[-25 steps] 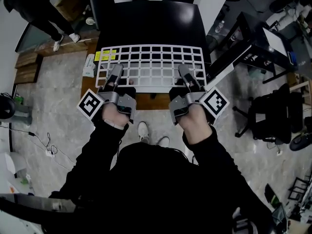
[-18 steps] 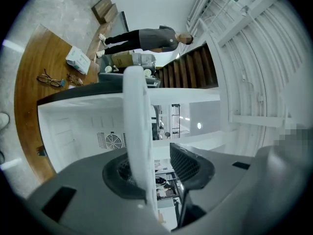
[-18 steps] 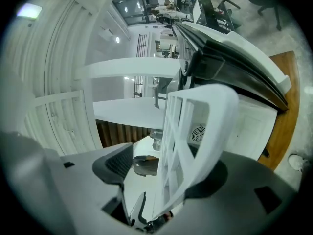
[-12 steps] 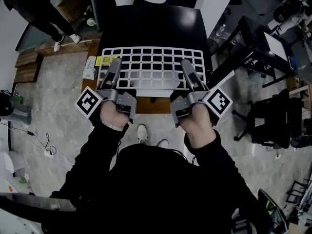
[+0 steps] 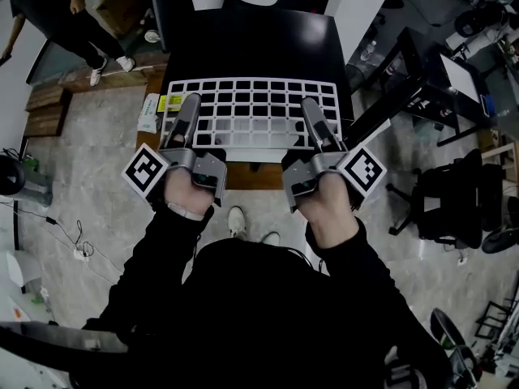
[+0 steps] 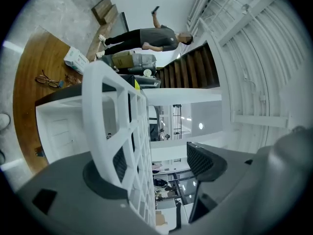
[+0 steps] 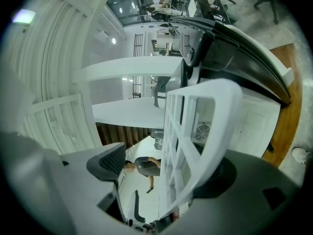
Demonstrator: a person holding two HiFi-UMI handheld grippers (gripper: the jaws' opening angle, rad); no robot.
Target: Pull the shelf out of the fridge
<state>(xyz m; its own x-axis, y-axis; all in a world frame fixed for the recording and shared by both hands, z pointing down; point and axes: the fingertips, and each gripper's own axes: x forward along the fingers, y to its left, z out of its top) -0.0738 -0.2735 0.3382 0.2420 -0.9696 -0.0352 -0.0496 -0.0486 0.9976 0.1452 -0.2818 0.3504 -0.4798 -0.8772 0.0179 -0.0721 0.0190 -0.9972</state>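
Room: grey marbled floor (image 5: 81,152) all round the black fridge (image 5: 251,43), which I take as my landmark; a bystander (image 5: 57,14) stands well off to its left.
Fridge: I look down on its dark top, with a strip of wooden platform (image 5: 251,173) under its front.
Shelf: the white grid shelf (image 5: 251,112) sticks out of the fridge's front towards me, lying level above the platform.
Shelf axis: its long side runs left to right across the fridge front, its short side points out at me, and the plain front rim is nearest.
Grippers: my left gripper (image 5: 188,108) reaches over the rim near the shelf's left end and my right gripper (image 5: 312,112) does so near its right end, both pointing at the fridge.
Change: both pairs of jaws have just been opening. A second ago they sat further back on the rim.
Jaws now: released on both sides. In each gripper view the rim lies against one pad while the other pad stands clear of it.
Meaning: I judge that the pull is over, or that I am re-gripping. How much of the shelf remains inside the fridge I cannot tell.
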